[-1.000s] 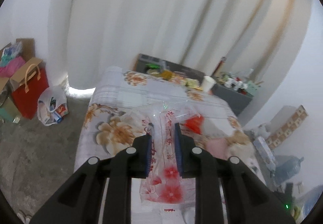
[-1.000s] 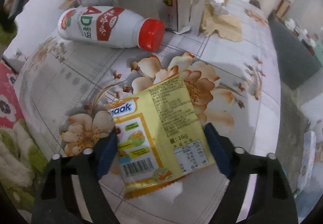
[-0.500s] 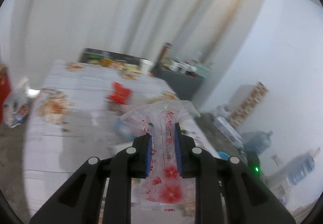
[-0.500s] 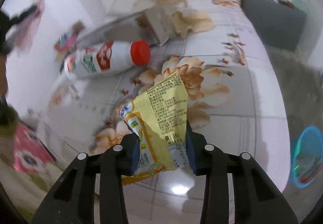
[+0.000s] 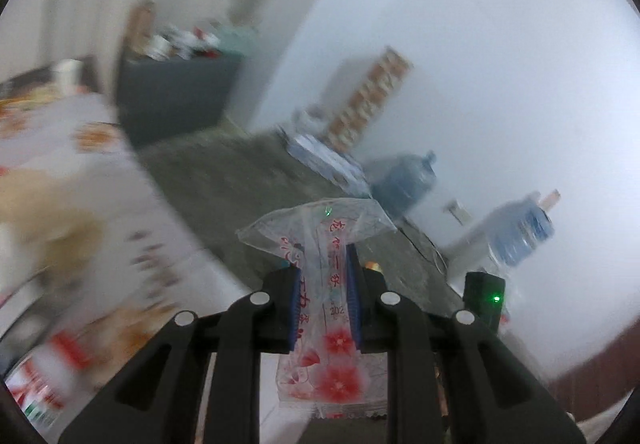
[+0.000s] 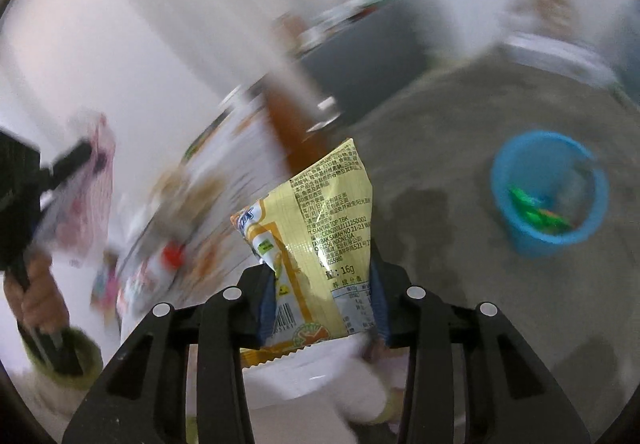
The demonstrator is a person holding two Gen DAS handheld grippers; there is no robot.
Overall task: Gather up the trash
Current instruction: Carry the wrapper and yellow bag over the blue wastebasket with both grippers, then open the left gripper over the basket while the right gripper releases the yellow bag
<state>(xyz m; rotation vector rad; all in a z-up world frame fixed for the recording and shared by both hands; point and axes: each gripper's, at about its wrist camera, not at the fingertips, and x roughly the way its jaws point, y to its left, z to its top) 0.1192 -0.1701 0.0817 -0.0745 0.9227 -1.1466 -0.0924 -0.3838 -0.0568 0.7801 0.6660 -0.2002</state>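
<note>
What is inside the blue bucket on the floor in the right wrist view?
The blue bucket holds a few bright green and orange scraps low against its near wall. Motion blur hides what they are, and the near rim covers part of the bottom.

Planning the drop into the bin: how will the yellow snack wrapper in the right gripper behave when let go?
The yellow snack wrapper is probably very light: it looks flat and empty. It seems floppy, creasing between the fingers, so it may flutter rather than fall straight toward the blue bin.
</note>
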